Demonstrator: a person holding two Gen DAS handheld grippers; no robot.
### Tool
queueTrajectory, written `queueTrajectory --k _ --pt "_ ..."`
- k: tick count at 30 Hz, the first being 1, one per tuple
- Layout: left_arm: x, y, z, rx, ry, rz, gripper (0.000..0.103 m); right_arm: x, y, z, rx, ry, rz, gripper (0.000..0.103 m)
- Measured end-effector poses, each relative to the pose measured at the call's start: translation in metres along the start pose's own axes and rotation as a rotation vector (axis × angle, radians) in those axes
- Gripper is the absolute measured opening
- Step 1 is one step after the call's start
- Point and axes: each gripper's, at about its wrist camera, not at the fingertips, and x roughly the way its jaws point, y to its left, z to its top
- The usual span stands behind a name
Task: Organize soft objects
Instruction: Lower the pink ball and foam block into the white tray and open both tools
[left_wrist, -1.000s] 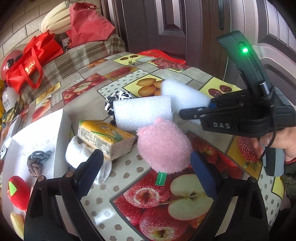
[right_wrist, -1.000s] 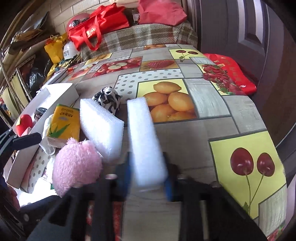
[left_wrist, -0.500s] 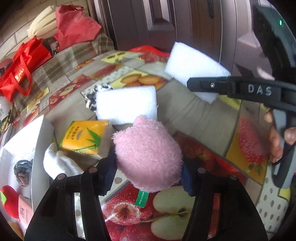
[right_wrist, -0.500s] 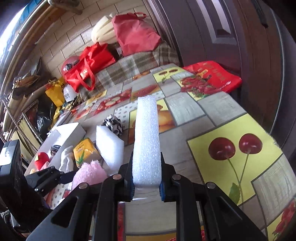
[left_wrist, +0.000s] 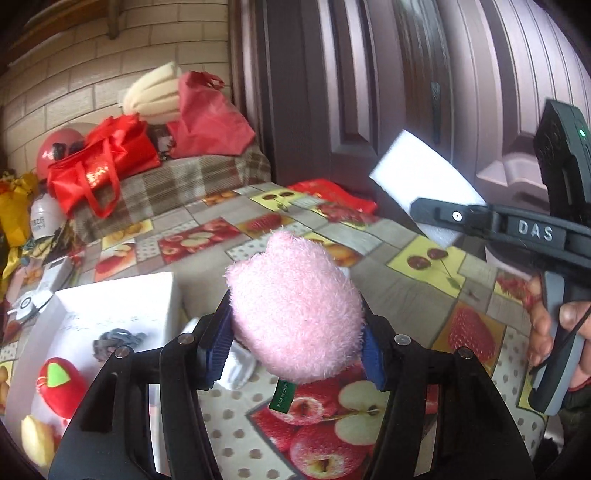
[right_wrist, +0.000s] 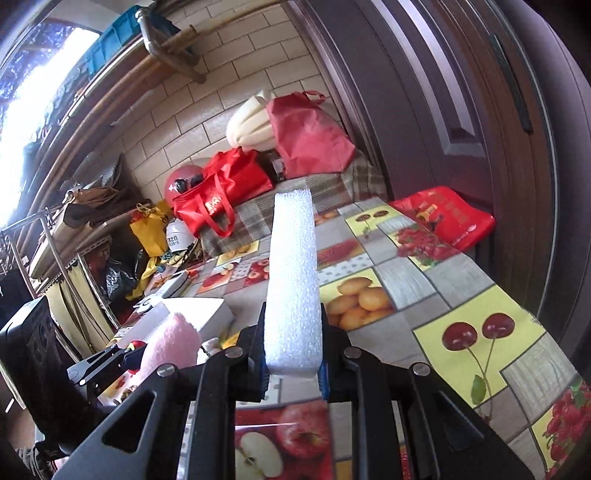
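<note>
My left gripper (left_wrist: 295, 349) is shut on a pink plush toy (left_wrist: 295, 310) and holds it above the fruit-print table (left_wrist: 424, 291). A green tag hangs under the toy. My right gripper (right_wrist: 292, 354) is shut on a white foam block (right_wrist: 292, 273) that stands upright, lifted off the table. The block also shows in the left wrist view (left_wrist: 424, 181), and the pink toy shows in the right wrist view (right_wrist: 168, 349). A white box (left_wrist: 110, 317) at the left holds a red plush apple (left_wrist: 57, 380), a grey knotted rope (left_wrist: 116, 339) and a yellowish piece (left_wrist: 35, 432).
Red bags (left_wrist: 99, 162) and a cream pillow (left_wrist: 151, 92) lie on a plaid-covered seat behind the table. A dark door (left_wrist: 369, 92) stands at the right. A red bag (right_wrist: 447, 218) lies at the table's far edge. A cluttered shelf (right_wrist: 74, 236) stands at the left.
Both grippers have risen from the table with their loads. The left gripper closed on the pink toy and lifted it; the right lifted the foam block higher and tilted up.
</note>
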Motion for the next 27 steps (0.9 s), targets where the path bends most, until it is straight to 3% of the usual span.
queueTrajectory --k 19,27 --pt "-0.038 0.14 -0.013 -0.248 -0.053 0.259 0.06 0.035 0.076 0.007 -0.12 0.066 0.107 0.019" --pt "-0.061 0.221 -0.034 -0.481 -0.052 0.355 0.06 0.082 0.112 -0.005 -0.124 0.222 0.186 0.019"
